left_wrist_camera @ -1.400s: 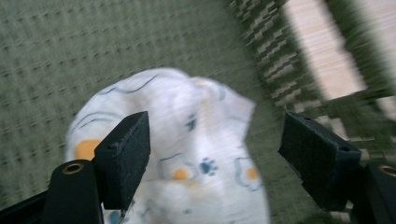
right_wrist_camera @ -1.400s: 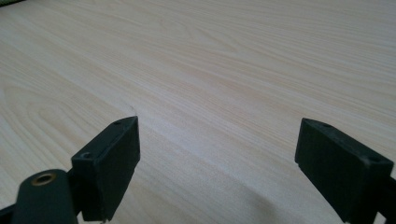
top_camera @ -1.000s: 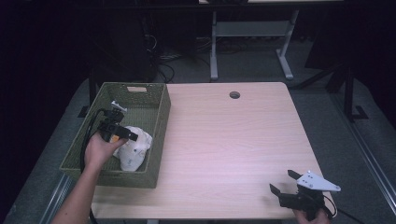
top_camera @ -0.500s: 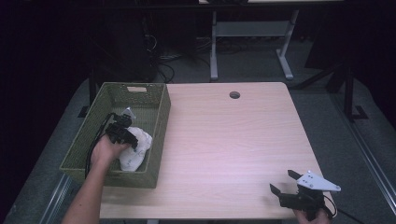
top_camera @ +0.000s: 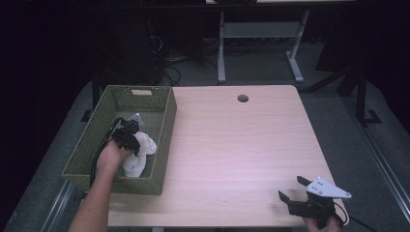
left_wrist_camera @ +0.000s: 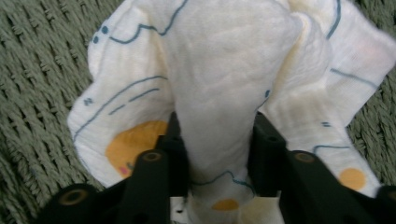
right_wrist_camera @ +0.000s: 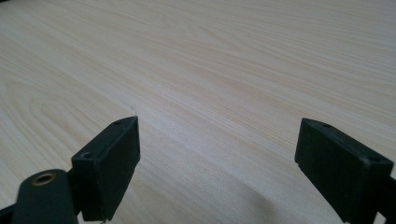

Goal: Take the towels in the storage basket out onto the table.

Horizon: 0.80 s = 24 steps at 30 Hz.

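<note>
While its two black jaws pinch a fold of white cloth (left_wrist_camera: 219, 93) between them, the left gripper (top_camera: 129, 135) sits low inside the green woven basket (top_camera: 164, 140) — the cloth bunches just ahead of the jaws, its length running toward the person. Basket walls stand close on both sides, so up looks like the only free way out. Far to the right, the right gripper (top_camera: 294, 189) hovers with jaws spread wide and empty over bare wooden table (right_wrist_camera: 224, 60), open room all round.
</note>
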Each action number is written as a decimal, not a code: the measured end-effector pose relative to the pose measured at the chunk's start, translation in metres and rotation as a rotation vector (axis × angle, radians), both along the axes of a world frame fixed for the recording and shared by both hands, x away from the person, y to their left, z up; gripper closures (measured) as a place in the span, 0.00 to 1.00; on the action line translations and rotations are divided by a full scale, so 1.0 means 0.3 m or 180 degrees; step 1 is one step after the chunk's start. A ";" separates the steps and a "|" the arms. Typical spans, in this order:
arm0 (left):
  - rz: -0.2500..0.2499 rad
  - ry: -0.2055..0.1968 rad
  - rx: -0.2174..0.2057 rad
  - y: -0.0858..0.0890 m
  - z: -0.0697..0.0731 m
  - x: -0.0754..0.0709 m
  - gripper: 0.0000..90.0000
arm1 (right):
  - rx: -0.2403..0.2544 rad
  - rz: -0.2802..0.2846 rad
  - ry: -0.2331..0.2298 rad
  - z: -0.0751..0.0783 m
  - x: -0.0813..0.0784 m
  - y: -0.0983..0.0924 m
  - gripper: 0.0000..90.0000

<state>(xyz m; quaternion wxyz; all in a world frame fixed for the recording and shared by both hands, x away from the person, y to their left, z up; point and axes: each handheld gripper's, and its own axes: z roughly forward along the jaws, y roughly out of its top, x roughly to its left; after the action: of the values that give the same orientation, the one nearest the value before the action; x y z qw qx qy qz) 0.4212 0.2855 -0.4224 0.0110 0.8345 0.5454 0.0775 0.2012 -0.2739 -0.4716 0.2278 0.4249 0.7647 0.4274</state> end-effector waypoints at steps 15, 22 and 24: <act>-0.0057 -0.0256 -0.0383 0.082 0.126 -0.040 0.82 | -0.0017 -0.0016 0.0006 -0.003 0.005 0.001 0.15; -0.0047 -0.0391 -0.0544 0.109 0.198 -0.054 0.82 | 0.0003 -0.0036 -0.0006 0.000 0.001 -0.001 0.15; -0.0055 -0.0400 -0.0605 0.117 0.213 -0.056 0.82 | 0.0003 -0.0042 -0.0005 -0.001 0.002 -0.004 0.15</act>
<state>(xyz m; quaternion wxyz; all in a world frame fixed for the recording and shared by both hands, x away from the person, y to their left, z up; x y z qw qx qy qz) 0.4044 0.3205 -0.3584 0.1249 0.8279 0.5413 0.0774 0.2018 -0.2750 -0.4718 0.2311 0.4298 0.7616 0.4265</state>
